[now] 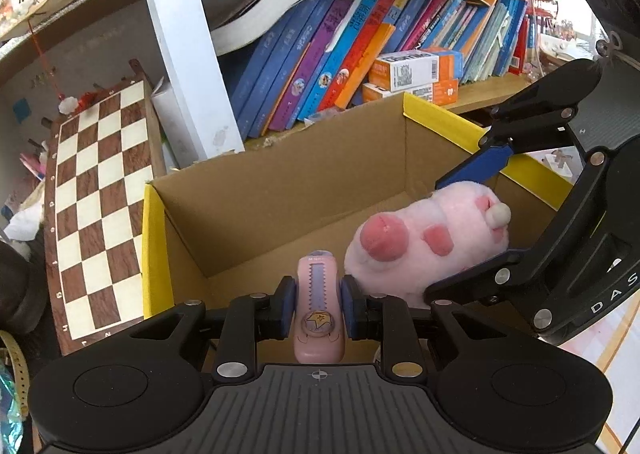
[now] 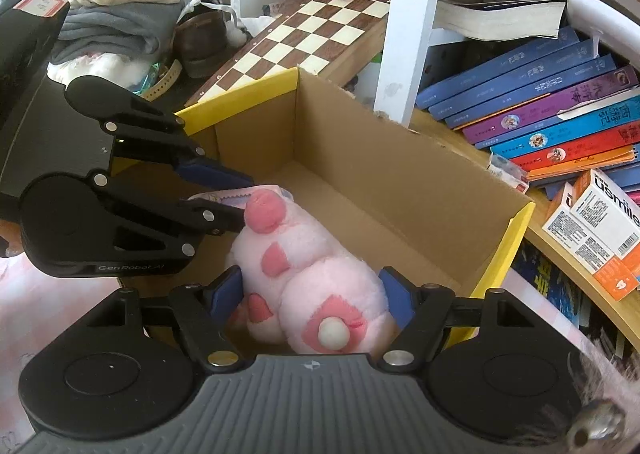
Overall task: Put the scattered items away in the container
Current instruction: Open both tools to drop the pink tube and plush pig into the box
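An open cardboard box with yellow rims stands before a bookshelf; it also shows in the right wrist view. My left gripper is shut on a small pink device with a toothed blue strip, held over the box's near edge. My right gripper is shut on a pink plush toy with darker pink patches and a white tail, held inside the box. In the left wrist view the plush toy and right gripper sit at the box's right side.
A chessboard leans left of the box. Leaning books and small white-orange cartons fill the shelf behind. A white shelf post stands behind the box. Folded clothes and a shoe lie far left.
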Demonstrator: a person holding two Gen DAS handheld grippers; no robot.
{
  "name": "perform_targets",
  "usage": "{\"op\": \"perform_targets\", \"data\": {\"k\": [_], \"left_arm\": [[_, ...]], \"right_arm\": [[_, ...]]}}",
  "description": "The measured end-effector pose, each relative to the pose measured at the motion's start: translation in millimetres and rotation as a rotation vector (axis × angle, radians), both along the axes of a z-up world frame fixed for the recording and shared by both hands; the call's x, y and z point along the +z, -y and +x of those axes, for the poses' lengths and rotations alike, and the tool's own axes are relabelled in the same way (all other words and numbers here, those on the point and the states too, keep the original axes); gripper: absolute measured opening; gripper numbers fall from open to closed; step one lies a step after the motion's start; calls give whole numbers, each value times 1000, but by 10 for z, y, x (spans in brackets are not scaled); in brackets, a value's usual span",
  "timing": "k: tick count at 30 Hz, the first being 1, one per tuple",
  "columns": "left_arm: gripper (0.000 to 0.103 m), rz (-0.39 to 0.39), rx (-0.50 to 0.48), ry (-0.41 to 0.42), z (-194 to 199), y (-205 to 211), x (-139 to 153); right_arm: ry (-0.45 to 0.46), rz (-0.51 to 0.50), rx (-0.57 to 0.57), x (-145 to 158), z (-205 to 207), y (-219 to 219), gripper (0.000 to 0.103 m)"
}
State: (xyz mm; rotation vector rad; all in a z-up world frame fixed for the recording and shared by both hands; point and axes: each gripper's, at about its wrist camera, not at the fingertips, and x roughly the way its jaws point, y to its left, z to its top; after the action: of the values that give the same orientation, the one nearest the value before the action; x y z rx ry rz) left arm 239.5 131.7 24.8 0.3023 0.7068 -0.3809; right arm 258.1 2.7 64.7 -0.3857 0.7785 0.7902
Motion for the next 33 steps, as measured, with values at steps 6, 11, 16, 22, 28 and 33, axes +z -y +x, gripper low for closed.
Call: {"op": "perform_targets", "data": {"k": [6, 11, 16, 22, 28, 33], "left_arm": [[23, 6, -2, -3, 8, 14, 6], [28, 6, -7, -5, 11, 22, 8], [54, 2, -3, 18, -25, 21, 53], [59, 21, -3, 63, -156, 68, 178], [73, 27, 11, 124, -332, 112, 363], [84, 3, 20, 203, -577, 165, 550]], "right_arm": [[-16, 5, 2, -8, 20, 14, 72], [4, 7, 3, -4, -10, 13, 74], [23, 4, 0, 4, -41, 8, 83], [51, 21, 5, 87, -138, 66, 87], [128, 33, -1, 262, -336, 159, 96], [195, 71, -18, 450, -570, 341, 98]]}}
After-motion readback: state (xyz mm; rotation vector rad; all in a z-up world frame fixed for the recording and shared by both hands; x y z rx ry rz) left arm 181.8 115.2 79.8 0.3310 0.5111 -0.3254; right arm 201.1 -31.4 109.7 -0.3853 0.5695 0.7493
